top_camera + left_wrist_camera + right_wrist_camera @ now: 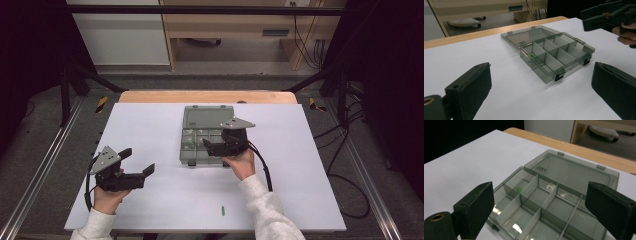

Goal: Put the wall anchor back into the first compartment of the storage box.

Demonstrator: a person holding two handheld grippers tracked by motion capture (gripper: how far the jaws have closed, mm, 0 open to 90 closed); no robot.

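Observation:
A smoky clear compartment box (184,150) lies mid-table with its lid (202,118) folded flat toward the back. One small green piece (532,54) sits in a left-hand compartment, also seen as a green piece (519,189) in the right gripper view. Another green piece (223,210) lies on the white table near the front edge. My right gripper (212,142) hovers open over the box's right half, nothing between its jaws. My left gripper (139,160) is open and empty, left of the box and pointing at it.
The white tabletop (150,120) rests on a wooden table edge (207,96) at the back. Black frame rails and cables (345,150) flank the table. Beyond it stand pale wooden furniture (235,30) and a grey floor.

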